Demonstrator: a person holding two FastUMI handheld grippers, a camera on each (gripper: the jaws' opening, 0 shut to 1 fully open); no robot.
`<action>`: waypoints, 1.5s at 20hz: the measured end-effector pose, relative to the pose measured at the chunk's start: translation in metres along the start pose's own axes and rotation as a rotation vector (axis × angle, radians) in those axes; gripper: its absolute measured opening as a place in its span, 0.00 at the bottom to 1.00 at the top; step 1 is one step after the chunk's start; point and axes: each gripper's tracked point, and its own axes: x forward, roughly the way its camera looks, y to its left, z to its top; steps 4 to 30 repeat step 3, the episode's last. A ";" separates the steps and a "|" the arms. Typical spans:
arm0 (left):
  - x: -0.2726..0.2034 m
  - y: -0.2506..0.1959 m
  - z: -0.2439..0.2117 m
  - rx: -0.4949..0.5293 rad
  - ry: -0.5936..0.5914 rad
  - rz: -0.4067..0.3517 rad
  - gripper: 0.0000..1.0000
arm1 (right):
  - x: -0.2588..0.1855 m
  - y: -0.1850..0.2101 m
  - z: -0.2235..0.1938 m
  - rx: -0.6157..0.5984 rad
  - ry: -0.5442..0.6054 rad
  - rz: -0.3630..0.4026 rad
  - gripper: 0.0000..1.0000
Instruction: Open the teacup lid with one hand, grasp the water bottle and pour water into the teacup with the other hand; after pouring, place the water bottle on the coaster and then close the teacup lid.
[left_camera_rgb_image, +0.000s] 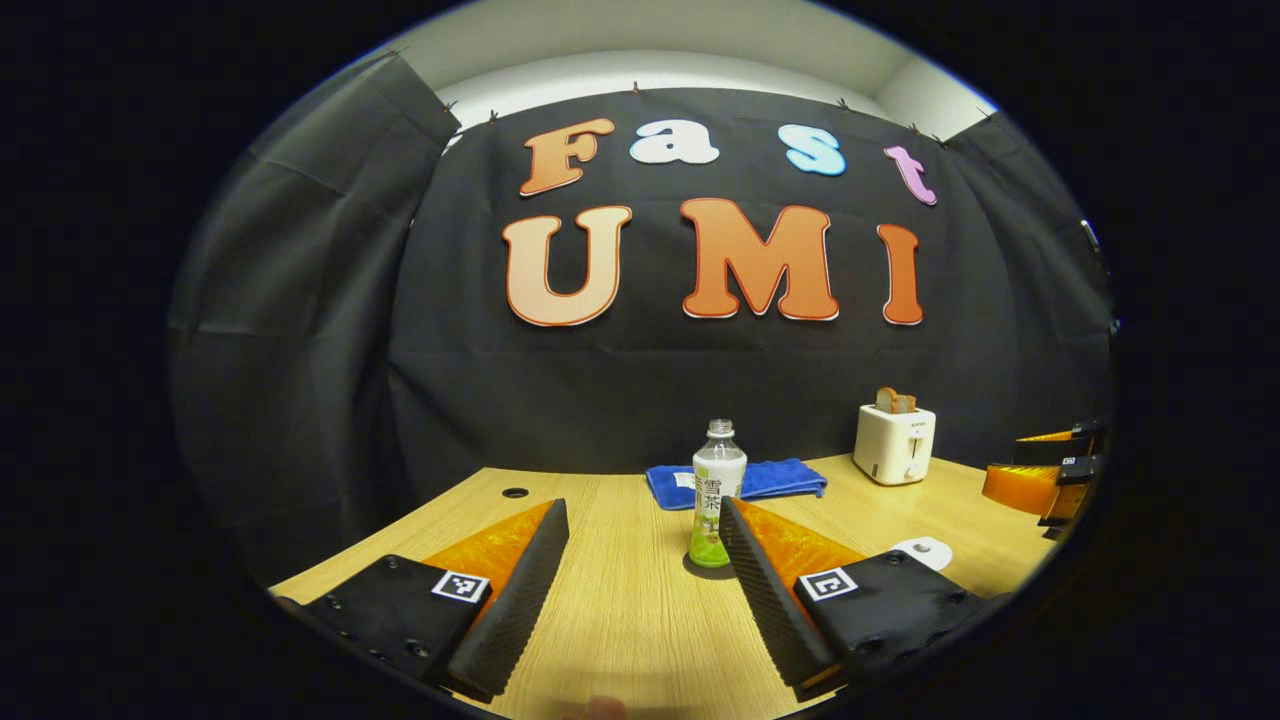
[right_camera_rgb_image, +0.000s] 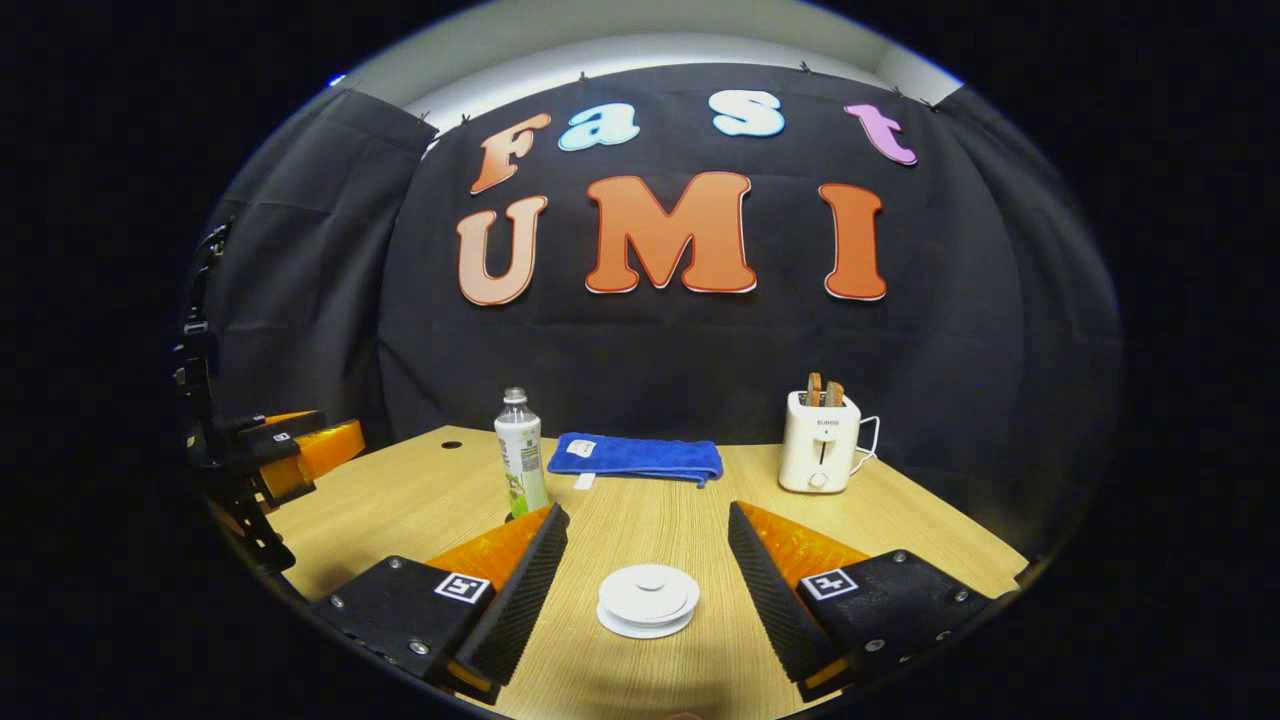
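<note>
A clear water bottle (left_camera_rgb_image: 718, 495) with a pale label and greenish drink stands upright on the wooden table (left_camera_rgb_image: 620, 610), just beyond my left gripper (left_camera_rgb_image: 644, 505), close to its right finger. That gripper is open and holds nothing. The same bottle (right_camera_rgb_image: 520, 455) appears at the left in the right gripper view. The white teacup (right_camera_rgb_image: 647, 600), lid on, sits low on the table between the fingers of my right gripper (right_camera_rgb_image: 648, 512), which is open and not touching it. The teacup (left_camera_rgb_image: 925, 550) peeks out behind the left gripper's right finger.
A folded blue towel (right_camera_rgb_image: 635, 457) lies at the back of the table, and a white toaster (right_camera_rgb_image: 820, 450) with bread in it stands to its right. There is a small round hole (right_camera_rgb_image: 452, 444) in the table's far left corner. Black cloth walls close the booth.
</note>
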 end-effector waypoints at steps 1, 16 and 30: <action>-0.003 0.003 0.003 0.002 -0.003 0.006 0.94 | -0.004 0.000 0.000 -0.001 -0.005 -0.001 0.97; -0.010 0.011 0.005 0.010 -0.007 0.026 0.94 | -0.007 -0.004 0.000 -0.004 -0.008 -0.012 0.97; -0.010 0.011 0.005 0.010 -0.007 0.026 0.94 | -0.007 -0.004 0.000 -0.004 -0.008 -0.012 0.97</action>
